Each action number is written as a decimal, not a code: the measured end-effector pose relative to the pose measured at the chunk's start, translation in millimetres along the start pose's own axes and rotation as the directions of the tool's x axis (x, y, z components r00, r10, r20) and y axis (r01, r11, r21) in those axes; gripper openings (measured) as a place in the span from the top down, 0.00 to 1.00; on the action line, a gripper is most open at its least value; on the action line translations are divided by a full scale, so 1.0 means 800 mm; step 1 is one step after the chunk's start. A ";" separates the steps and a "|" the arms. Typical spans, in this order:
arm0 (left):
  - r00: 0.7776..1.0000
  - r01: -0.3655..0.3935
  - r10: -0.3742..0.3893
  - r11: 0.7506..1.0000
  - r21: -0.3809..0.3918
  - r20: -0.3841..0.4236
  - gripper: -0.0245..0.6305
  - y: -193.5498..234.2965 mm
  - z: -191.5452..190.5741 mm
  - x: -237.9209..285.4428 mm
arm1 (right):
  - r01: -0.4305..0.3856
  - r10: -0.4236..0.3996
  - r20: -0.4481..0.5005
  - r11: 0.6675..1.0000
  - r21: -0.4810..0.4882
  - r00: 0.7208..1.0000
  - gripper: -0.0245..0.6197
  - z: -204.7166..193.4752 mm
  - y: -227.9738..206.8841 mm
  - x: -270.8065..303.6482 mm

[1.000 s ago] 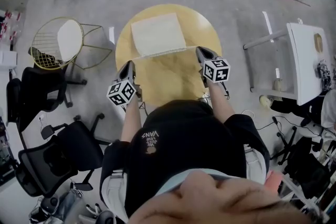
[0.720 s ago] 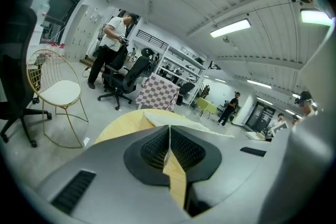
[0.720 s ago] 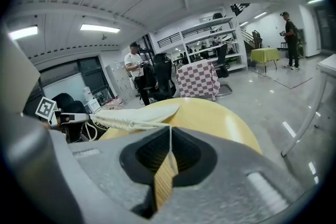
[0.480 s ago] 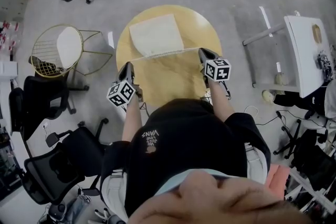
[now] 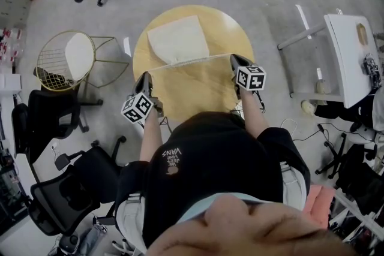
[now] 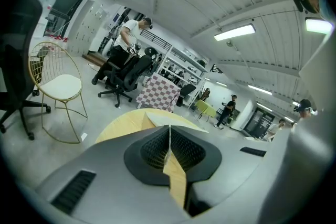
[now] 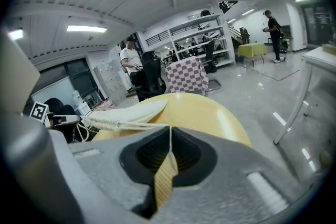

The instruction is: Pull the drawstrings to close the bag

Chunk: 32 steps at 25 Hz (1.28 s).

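Seen from above, a person stands at a round, yellow wooden surface (image 5: 198, 93) with tongs in each hand. A flat cream bag (image 5: 178, 39) lies on the far left part of the surface, its mouth along the edge nearest the person.

The left tongs (image 5: 146, 75) hover over the near left rim of the surface. The right tongs (image 5: 234, 59) hover over the right side. The bag sits between the two and a little beyond them, nearer the left pair.

A thin pale drawstring (image 5: 219, 57) runs in a straight, taut line from the tip of one pair, along the bag's mouth, to the tip of the other.

In the right gripper view, the right tongs (image 7: 170, 131) are clenched, with the drawstring (image 7: 147, 125) pinched at their tips. The cord leads left to the gathered mouth of the bag (image 7: 131, 115), which rests on the surface (image 7: 210, 113).

In the left gripper view, the left tongs (image 6: 169, 128) are also clenched, pads pressed together. The cord is too fine to make out there, though the head view shows it ending at their tip. Just past them lie the bag (image 6: 175, 120) and the surface (image 6: 123, 123).

A gold wire chair (image 5: 66, 54) stands on the floor to the left of the surface.
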<state>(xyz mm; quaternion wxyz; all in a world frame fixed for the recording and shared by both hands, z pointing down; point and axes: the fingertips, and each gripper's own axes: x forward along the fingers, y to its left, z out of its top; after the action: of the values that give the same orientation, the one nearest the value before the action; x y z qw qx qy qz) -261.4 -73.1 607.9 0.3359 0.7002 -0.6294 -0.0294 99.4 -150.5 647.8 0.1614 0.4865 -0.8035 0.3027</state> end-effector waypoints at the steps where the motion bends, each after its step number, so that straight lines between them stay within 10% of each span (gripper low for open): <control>1: 1.000 -0.001 0.001 1.000 -0.005 0.001 0.94 0.001 0.000 -0.001 | 0.002 -0.002 -0.002 1.000 0.001 1.000 0.96 -0.001 -0.001 0.000; 32: 0.999 -0.037 0.037 0.999 -0.025 0.028 0.94 0.031 0.007 -0.027 | 0.047 -0.047 -0.007 0.994 0.102 0.999 0.96 -0.020 -0.030 -0.014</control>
<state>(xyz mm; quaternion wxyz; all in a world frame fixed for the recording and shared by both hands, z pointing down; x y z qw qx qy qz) -290.3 -55.5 607.8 0.3359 0.6838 -0.6465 -0.0406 125.4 -140.7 662.2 0.1453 0.5120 -0.7749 0.3410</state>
